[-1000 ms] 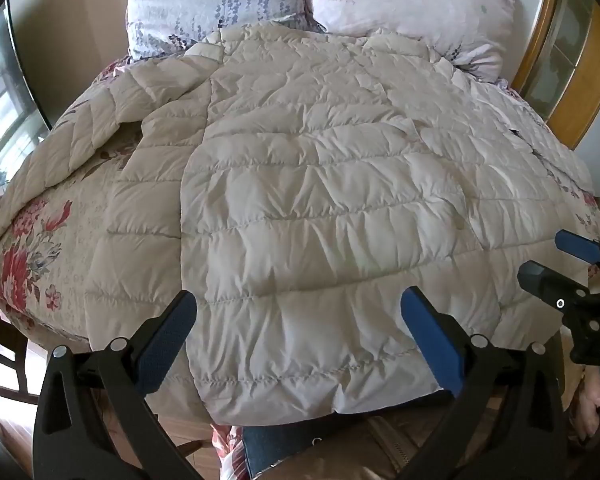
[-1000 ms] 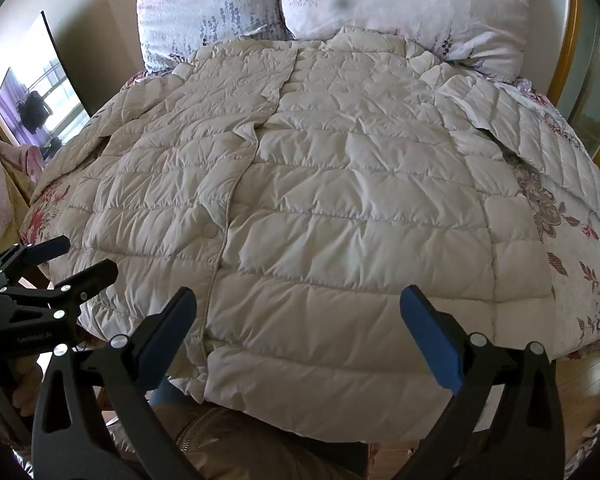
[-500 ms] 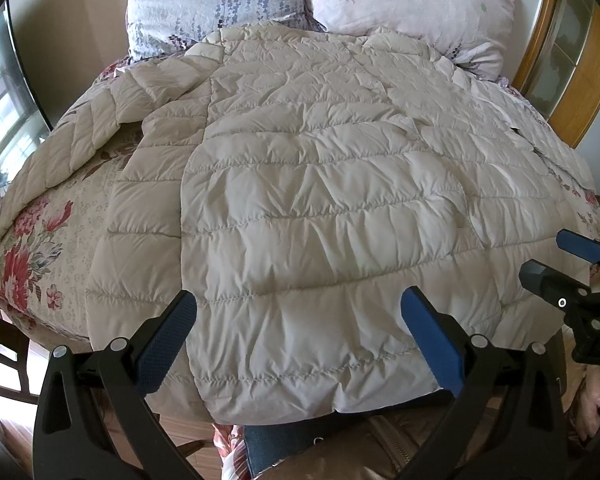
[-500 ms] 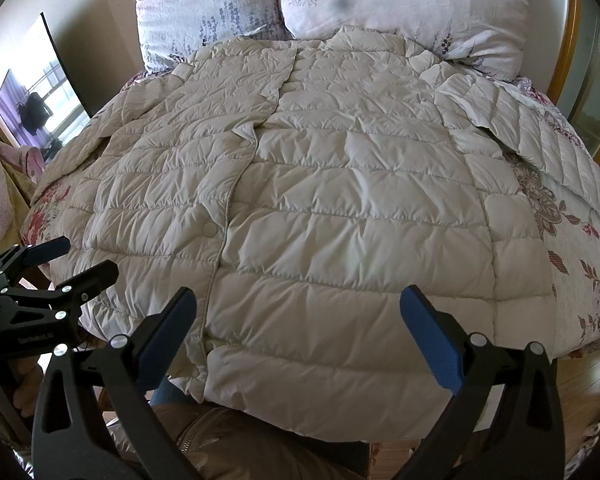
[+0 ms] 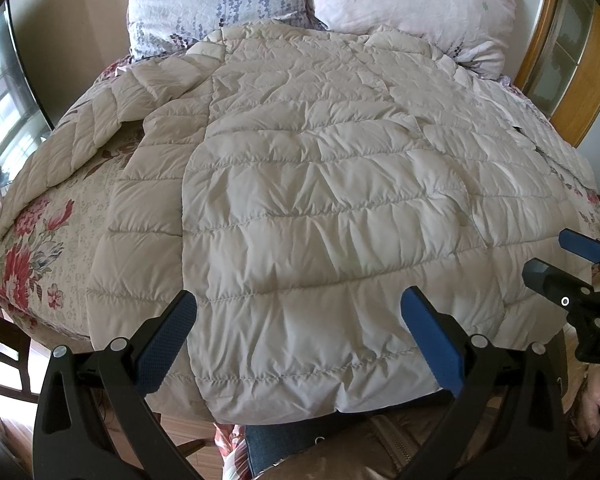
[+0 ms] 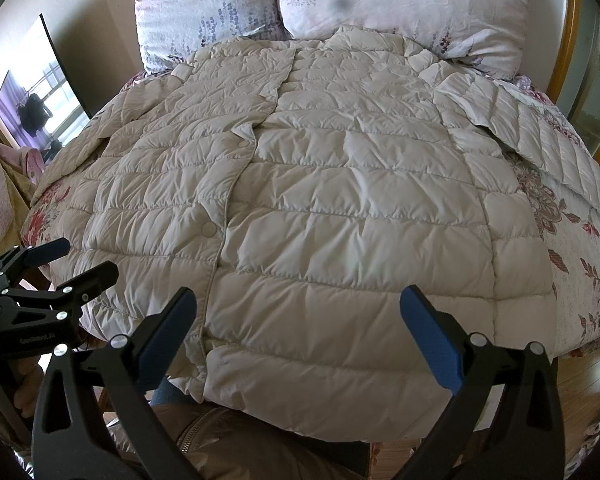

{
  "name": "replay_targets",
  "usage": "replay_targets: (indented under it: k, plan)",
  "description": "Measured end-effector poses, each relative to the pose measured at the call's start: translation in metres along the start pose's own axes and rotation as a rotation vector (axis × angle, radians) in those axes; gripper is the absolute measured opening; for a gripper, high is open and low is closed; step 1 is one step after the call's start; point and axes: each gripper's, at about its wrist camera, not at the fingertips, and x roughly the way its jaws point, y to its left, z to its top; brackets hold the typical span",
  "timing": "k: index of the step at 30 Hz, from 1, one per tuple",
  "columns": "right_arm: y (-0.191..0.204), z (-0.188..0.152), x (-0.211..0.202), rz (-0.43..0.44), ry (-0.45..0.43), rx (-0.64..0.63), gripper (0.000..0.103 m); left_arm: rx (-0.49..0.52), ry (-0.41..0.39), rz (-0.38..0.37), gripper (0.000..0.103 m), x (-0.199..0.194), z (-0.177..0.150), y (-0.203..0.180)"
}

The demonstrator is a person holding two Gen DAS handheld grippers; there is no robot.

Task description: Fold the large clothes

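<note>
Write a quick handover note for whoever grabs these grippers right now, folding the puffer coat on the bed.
Left gripper: open, empty, poised above the coat's hem.
Right gripper: open, empty, also at the hem.
Beige quilted down coat: spread flat, front up and snapped closed, on the floral bedspread, collar toward the two pillows.
Left sleeve and right sleeve lie spread outward.
Done: laid out only.
Left: fold both sleeves in, then the body.

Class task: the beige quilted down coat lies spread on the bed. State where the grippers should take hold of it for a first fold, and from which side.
Grip the coat's hem corners, coming from the foot of the bed. The hem hangs past the mattress edge nearest both open grippers, left gripper and right gripper, so a finger can probably slip beneath it.
</note>
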Motion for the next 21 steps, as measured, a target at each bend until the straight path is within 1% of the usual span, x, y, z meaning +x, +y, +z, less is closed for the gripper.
replay_targets:
  k: [21]
  plan:
    - [0.0008, -0.0006, 0.0029, 0.006, 0.001, 0.002, 0.101, 0.002, 0.002, 0.002, 0.102, 0.0001, 0.0000, -0.0001]
